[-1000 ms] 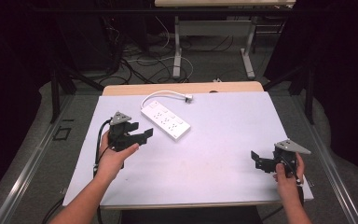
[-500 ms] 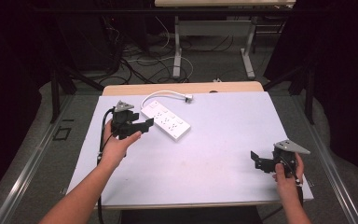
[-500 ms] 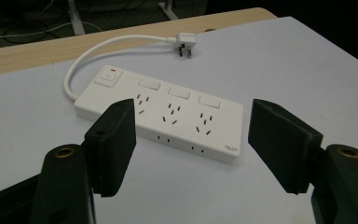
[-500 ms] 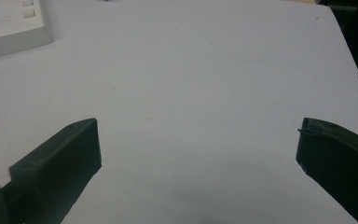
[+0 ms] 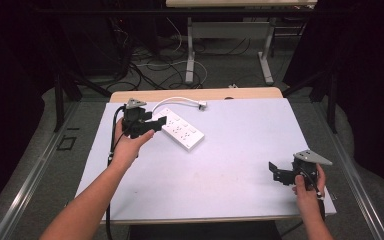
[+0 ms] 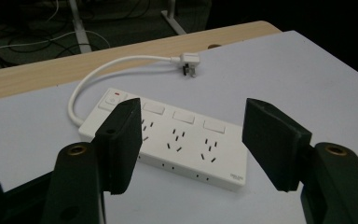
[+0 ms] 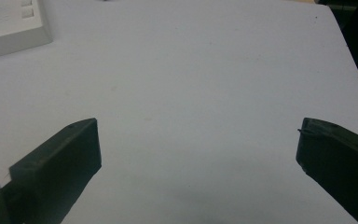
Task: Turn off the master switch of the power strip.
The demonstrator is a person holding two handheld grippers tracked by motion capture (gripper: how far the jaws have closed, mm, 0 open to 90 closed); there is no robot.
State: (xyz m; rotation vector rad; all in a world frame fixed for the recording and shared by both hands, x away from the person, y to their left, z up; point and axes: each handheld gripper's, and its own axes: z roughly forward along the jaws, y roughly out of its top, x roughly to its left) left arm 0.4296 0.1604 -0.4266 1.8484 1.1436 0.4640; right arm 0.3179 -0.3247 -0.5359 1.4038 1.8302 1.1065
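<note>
A white power strip (image 5: 182, 129) lies at the back left of the white table, with a short white cable that ends in a loose plug (image 5: 202, 104). My left gripper (image 5: 158, 121) hovers open just left of the strip's near end, its jaws pointing at it. In the left gripper view the power strip (image 6: 177, 137) lies just beyond the wide-apart jaws, with its red-marked switch (image 6: 112, 99) at the left and the plug (image 6: 188, 62) farther back. My right gripper (image 5: 273, 172) stands open near the table's front right corner, over bare surface.
A wooden strip (image 5: 195, 93) edges the back of the table. Beyond it stand desk legs (image 5: 190, 56) and tangled cables on the floor. A corner of the power strip (image 7: 10, 25) shows at the top left of the right gripper view.
My left gripper has moved up and away from me toward the power strip's left end. The right gripper has stayed put.
</note>
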